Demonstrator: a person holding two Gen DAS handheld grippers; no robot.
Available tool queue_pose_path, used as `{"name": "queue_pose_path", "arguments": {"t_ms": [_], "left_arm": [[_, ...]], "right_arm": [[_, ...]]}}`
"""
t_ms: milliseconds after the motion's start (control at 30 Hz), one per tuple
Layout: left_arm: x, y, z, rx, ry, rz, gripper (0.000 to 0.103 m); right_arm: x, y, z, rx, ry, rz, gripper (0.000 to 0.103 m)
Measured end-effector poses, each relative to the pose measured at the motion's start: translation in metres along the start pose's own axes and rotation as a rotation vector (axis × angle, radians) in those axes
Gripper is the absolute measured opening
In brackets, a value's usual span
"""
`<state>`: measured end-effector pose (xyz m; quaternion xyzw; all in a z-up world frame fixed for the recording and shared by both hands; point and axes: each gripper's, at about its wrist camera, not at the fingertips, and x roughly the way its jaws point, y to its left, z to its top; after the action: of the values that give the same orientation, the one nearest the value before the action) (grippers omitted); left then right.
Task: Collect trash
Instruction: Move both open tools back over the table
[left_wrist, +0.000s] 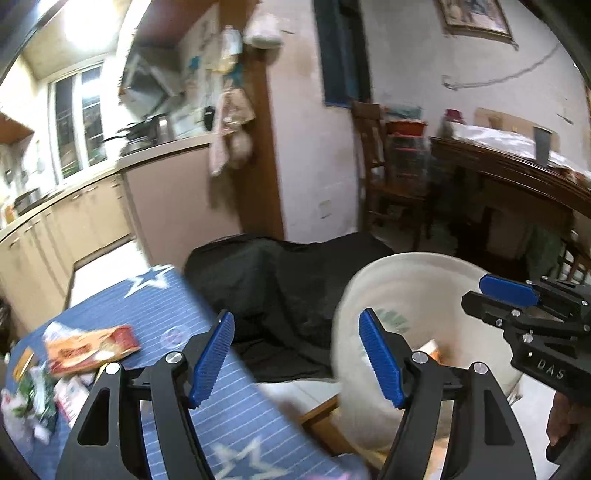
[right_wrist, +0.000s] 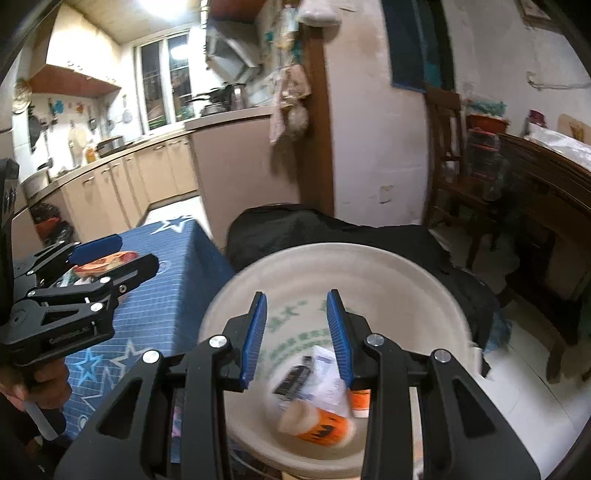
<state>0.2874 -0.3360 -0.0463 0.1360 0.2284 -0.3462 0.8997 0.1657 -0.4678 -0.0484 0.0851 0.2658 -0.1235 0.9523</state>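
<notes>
A table covered by a blue cloth with white stripes and stars (left_wrist: 229, 402) stands beside a large round white plastic bucket (right_wrist: 424, 291) with green lettering inside. Behind both lies a black, crumpled cover (left_wrist: 280, 284). The bucket holds trash at its bottom: an orange-and-white bottle (right_wrist: 317, 424), a black-and-white printed packet (right_wrist: 310, 373) and a small orange-capped tube (right_wrist: 360, 400), all blurred. More trash lies on the table's far left part: a flat orange-red snack wrapper (left_wrist: 92, 347) and, just beside it, a heap of crumpled green-and-white packets (left_wrist: 33, 402). The left gripper (left_wrist: 295, 362) hovers over the table's edge, its blue pads wide apart with nothing between them. The right gripper (right_wrist: 297, 338) hangs above the bucket's mouth, its jaws narrower and empty.
</notes>
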Motion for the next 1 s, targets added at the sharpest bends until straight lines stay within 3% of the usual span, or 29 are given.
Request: {"name": "queue_pose_path", "arguments": {"t_ms": [167,367,600,733,1000], "left_arm": [[-0.018,0.054,-0.025,-0.090,0.032,0.103,0.072],[-0.043,0.110,-0.056,-0.127,0.045,0.254,0.072],[-0.069,0.171,-0.094,-0.228,0.086,0.370,0.072],[-0.087,0.203,-0.113,-0.281,0.098,0.431,0.072],[-0.122,0.246,-0.152,-0.350,0.110,0.555,0.072]], "right_arm": [[0.015,0.043,0.002,-0.047,0.015,0.079,0.032],[0.033,0.094,0.001,-0.103,0.043,0.167,0.033],[0.046,0.145,-0.002,-0.165,0.071,0.249,0.039],[0.051,0.173,-0.006,-0.199,0.078,0.284,0.048],[0.063,0.223,-0.012,-0.267,0.113,0.366,0.050]]}}
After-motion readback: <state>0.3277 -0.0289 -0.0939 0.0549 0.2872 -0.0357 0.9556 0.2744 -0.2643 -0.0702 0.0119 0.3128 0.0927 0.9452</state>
